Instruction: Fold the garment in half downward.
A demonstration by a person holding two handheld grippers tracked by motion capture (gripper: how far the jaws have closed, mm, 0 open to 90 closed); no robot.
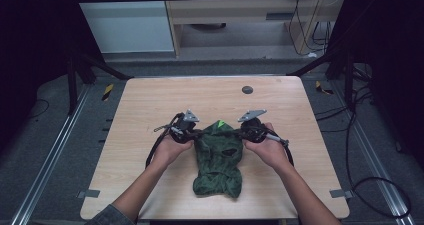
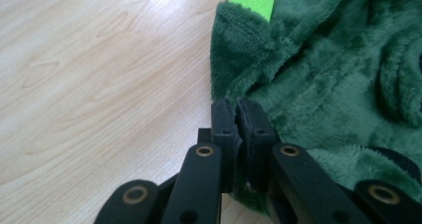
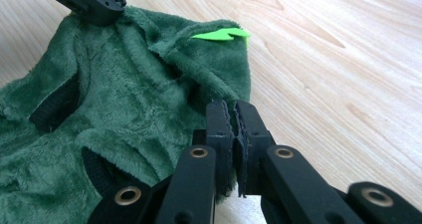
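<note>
A light wooden tabletop (image 1: 150, 105) is sitting at the centre of the high view, with a small dark round disc (image 1: 247, 90) near its far edge. A dark green plush garment (image 1: 218, 160) is lying at lower centre. The left claw (image 1: 196, 133) and right claw (image 1: 243, 133) are each clamping its upper corners. Grey floor, metal rails and black cables are surrounding the tabletop.

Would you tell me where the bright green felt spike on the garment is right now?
In the high view, the bright green spike sits at the far edge of the green fleece garment, between the left gripper and right gripper.
</note>
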